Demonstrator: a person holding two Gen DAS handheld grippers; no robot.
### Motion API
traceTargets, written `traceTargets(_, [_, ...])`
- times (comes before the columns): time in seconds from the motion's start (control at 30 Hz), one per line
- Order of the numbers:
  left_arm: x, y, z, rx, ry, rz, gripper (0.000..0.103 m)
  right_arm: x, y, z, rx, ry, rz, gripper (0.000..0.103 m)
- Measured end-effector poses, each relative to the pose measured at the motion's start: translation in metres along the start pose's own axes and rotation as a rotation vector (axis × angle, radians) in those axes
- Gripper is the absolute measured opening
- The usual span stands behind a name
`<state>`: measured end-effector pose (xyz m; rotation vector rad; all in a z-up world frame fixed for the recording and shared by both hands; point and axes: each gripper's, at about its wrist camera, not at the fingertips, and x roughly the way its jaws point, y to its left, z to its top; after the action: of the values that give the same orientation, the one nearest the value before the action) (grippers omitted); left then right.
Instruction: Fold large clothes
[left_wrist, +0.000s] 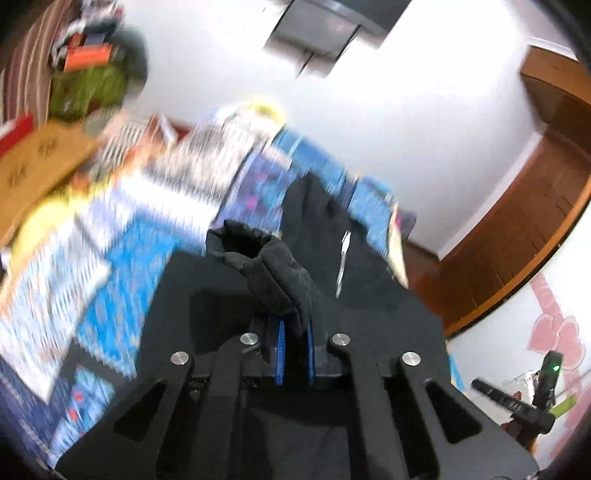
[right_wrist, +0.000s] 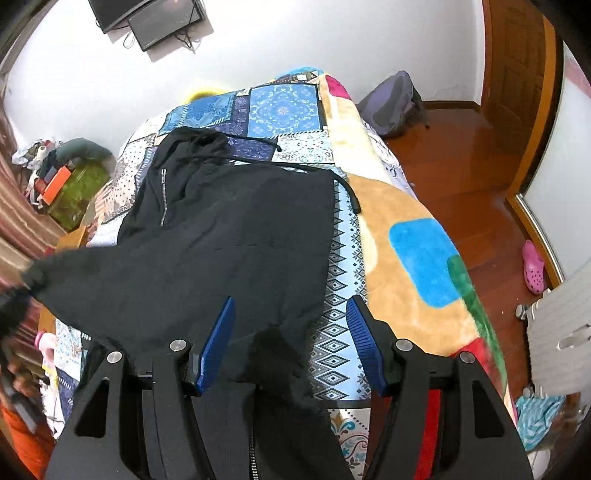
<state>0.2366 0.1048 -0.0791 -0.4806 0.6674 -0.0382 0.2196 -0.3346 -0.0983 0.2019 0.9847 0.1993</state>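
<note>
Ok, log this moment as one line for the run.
left gripper: shut on sleeve cuff | right gripper: open above black hoodie | bed: hoodie spread

No legible text, labels, brands or numbers anywhere in either view.

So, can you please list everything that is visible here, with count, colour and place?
Hoodie: one, black, zipped, spread on the bed.
Bedspread: one, blue patchwork, under the hoodie.
Blanket: one, tan with coloured patches, right side of bed.
Backpack: one, grey-purple, on floor by wall.
Clog: one, pink, on wooden floor.
Screens: two, dark, on white wall.
Left claw: shut on the hoodie's cuff.
Right claw: open, above the hoodie's hem.
</note>
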Motion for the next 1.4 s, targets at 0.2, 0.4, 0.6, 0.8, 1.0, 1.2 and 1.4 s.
traceTargets(0.2, [-0.009, -0.005, 0.016, 0.098, -0.058, 0.067, 0.008, 0.009, 0.011, -0.003, -0.044, 0.026, 0.001, 0.058])
traceTargets(0.4, [0.027, 0.031, -0.016, 0.091, 0.051, 0.178, 0.008, 0.027, 0.020, -0.009, -0.084, 0.081, -0.012, 0.058])
traceTargets(0.6, [0.066, 0.073, -0.060, 0.037, 0.212, 0.219, 0.011, 0.037, 0.024, -0.015, -0.094, 0.117, -0.025, 0.058])
traceTargets(0.8, [0.075, 0.089, -0.095, 0.031, 0.279, 0.245, 0.030, 0.034, 0.025, -0.016, -0.108, 0.119, -0.035, 0.059])
traceTargets(1.0, [0.060, 0.082, -0.094, 0.136, 0.282, 0.379, 0.050, 0.030, 0.034, -0.010, -0.147, 0.107, -0.043, 0.059])
traceTargets(1.2, [0.037, 0.066, -0.056, 0.201, 0.199, 0.385, 0.050, 0.016, 0.044, 0.016, -0.174, 0.035, -0.005, 0.059])
traceTargets(1.4, [0.036, 0.021, 0.005, 0.262, 0.106, 0.272, 0.058, 0.006, 0.062, 0.053, -0.227, -0.062, 0.014, 0.059])
